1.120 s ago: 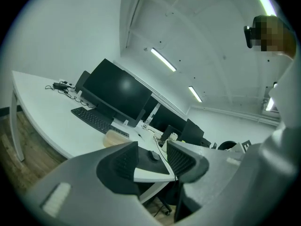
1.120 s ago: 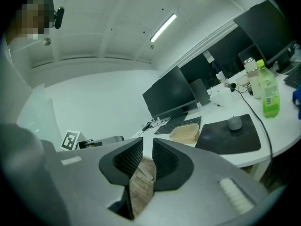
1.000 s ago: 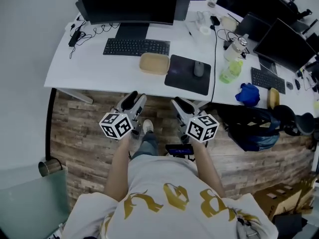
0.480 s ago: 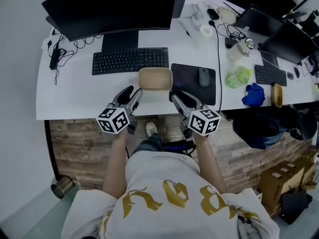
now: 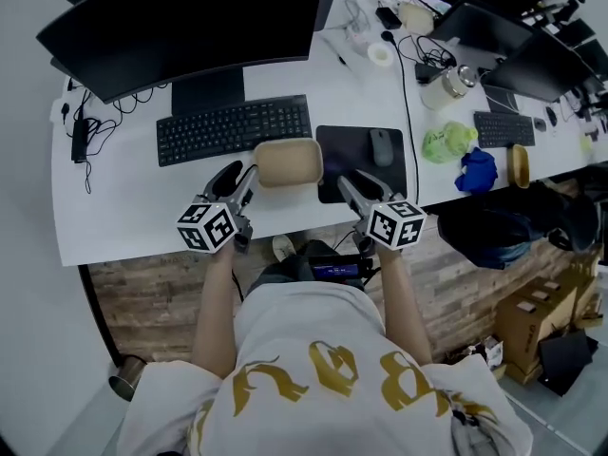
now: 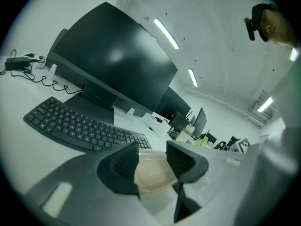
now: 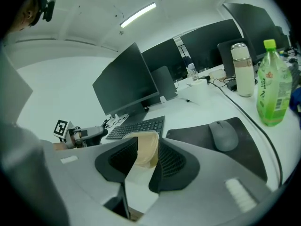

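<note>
Head view: the left gripper (image 5: 239, 173) and the right gripper (image 5: 351, 180) flank a tan container (image 5: 288, 161) on the white worktop (image 5: 123, 207). Both pairs of jaws stand apart, gripping nothing, and the container sits just ahead of each gap. A keyboard (image 5: 233, 129) lies beyond the left jaws, a mouse (image 5: 380, 146) beyond the right jaws
</note>
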Available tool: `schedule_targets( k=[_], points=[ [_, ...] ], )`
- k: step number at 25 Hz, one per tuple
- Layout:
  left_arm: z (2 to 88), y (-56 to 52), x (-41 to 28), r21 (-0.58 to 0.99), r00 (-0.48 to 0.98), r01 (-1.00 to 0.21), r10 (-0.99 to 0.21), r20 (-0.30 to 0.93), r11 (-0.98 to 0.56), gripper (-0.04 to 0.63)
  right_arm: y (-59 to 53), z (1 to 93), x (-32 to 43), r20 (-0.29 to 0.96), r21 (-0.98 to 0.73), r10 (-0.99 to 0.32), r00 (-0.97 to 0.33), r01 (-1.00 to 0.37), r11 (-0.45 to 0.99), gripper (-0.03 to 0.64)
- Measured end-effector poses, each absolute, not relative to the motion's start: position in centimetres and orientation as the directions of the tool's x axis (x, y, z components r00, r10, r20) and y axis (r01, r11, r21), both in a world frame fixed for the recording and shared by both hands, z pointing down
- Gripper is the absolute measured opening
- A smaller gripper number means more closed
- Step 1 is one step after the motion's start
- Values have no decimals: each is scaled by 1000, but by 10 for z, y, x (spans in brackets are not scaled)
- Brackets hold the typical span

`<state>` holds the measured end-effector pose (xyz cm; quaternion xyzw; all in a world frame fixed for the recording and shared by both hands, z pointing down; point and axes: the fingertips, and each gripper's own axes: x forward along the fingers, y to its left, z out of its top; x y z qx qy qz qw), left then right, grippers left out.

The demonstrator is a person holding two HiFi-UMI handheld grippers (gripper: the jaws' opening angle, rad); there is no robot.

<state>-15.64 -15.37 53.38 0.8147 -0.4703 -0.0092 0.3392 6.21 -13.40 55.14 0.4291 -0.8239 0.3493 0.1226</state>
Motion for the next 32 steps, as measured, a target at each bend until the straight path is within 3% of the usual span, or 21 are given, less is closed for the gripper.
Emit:
schedule_targets(
  k=[7, 32],
  points=[
    [535, -161, -143, 533, 594, -758, -735, 325, -377, 184, -146, 547, 71, 498, -457, -636, -589, -802, 385, 173],
    [583, -188, -148, 523, 542, -802, -721, 432, -289, 170, -115, 613, 28, 650, -513, -205, -732, -622, 592, 173]
  ],
)
